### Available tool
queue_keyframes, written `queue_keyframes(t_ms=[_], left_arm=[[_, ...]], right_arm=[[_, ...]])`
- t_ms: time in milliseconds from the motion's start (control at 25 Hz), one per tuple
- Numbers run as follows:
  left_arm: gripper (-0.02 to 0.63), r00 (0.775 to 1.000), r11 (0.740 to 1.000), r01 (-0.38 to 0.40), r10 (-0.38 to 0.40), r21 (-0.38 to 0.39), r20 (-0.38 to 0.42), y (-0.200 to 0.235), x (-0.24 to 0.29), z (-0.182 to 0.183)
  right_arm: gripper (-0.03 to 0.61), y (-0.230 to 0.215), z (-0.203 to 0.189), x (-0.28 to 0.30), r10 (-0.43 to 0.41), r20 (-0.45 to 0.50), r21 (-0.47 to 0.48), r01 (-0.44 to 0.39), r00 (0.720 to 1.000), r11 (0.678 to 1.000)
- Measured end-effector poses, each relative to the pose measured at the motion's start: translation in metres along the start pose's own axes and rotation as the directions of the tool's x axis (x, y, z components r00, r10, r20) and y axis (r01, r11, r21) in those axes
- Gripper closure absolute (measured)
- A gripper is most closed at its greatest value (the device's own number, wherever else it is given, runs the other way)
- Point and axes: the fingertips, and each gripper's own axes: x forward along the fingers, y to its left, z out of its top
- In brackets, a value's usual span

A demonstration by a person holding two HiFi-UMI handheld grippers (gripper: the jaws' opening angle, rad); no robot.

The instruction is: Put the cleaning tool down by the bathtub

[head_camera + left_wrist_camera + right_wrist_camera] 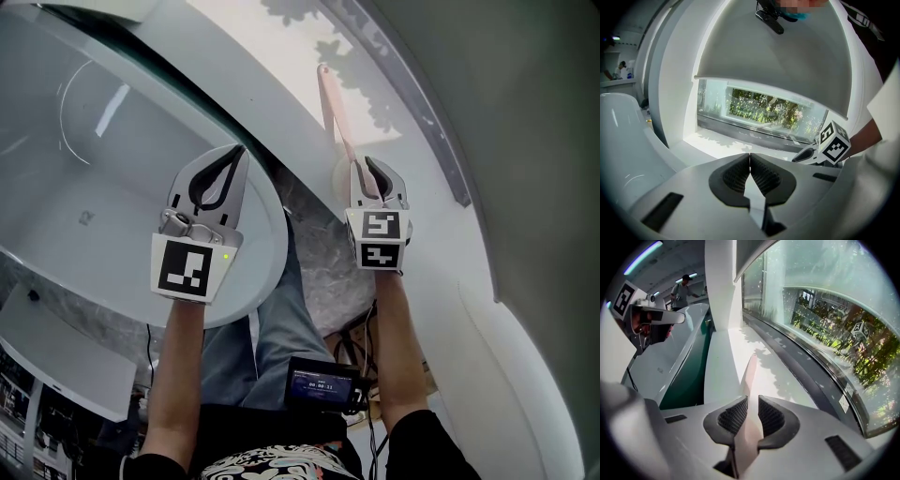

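Observation:
The cleaning tool is a long, thin pale-pink blade; it runs forward from my right gripper over the white ledge beside the bathtub. In the right gripper view the pink tool passes between the ribbed pads, and the right gripper is shut on it. I cannot tell whether its far tip touches the ledge. My left gripper hovers over the tub's rim; in the left gripper view the left gripper is shut with nothing in it.
A curved window with a dark sill channel borders the ledge on the right. A white pillar stands at the ledge's far end. A small black device hangs at the person's waist.

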Motion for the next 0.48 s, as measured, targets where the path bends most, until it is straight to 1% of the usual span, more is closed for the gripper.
queue_keyframes(t_ms=[240, 400, 480], left_arm=[[0.597, 1.000, 1.000, -0.013, 0.013, 0.005, 0.005, 0.003, -0.011, 0.008], [0.597, 1.000, 1.000, -0.018, 0.018, 0.019, 0.012, 0.000, -0.018, 0.012], [0.597, 1.000, 1.000, -0.023, 0.023, 0.018, 0.005, 0.000, -0.021, 0.012]], right_arm=[[0.508, -0.004, 0.011, -0.012, -0.046, 0.043, 0.010, 0.046, 0.998, 0.999], [0.509, -0.007, 0.018, -0.027, -0.075, 0.105, 0.015, 0.073, 0.992, 0.997], [0.521, -0.008, 0.020, -0.033, -0.085, 0.129, 0.014, 0.084, 0.988, 0.996]])
